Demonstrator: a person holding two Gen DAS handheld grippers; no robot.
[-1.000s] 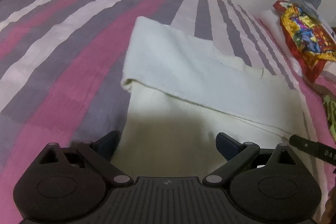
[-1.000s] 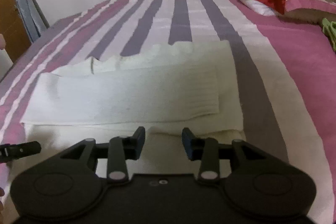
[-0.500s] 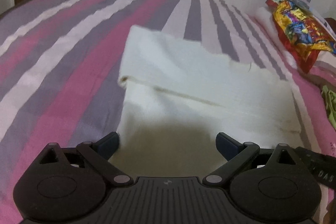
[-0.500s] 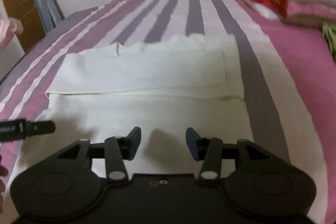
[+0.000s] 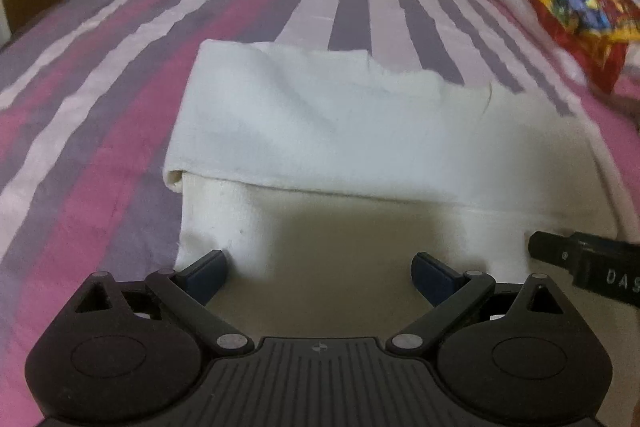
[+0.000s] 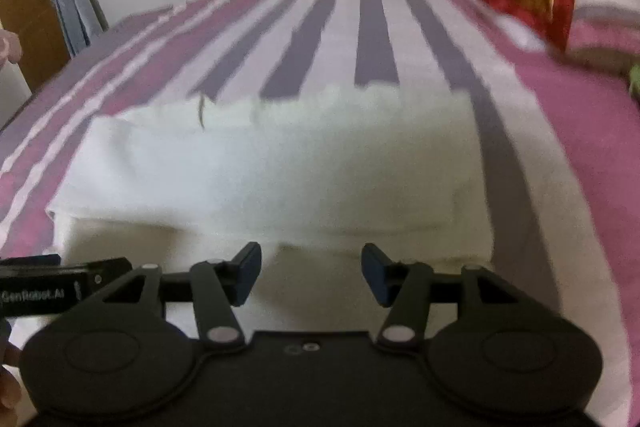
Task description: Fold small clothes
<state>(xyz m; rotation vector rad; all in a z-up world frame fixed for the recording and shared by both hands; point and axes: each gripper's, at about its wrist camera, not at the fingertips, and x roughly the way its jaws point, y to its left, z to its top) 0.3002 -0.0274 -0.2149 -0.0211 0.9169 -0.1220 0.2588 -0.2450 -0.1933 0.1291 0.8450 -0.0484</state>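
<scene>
- Over near edge of white garment [image 5: 320, 131]: left gripper [image 5: 320, 267] wide, nothing between jaws; right gripper [image 6: 312, 267] half-wide, jaws just been opening, also empty.
- Garment flat on striped bedsheet [image 5: 120, 87], far part already folded toward cam.
- Step, prob.: between folds, regrasping. Next needs both near corners pinched, lifted together.
- Near hem hidden under grippers; right view blurred.

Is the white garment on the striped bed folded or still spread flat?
Partly folded. The white garment has its far part turned back over the near part, with a rounded fold edge at its left side.
</scene>
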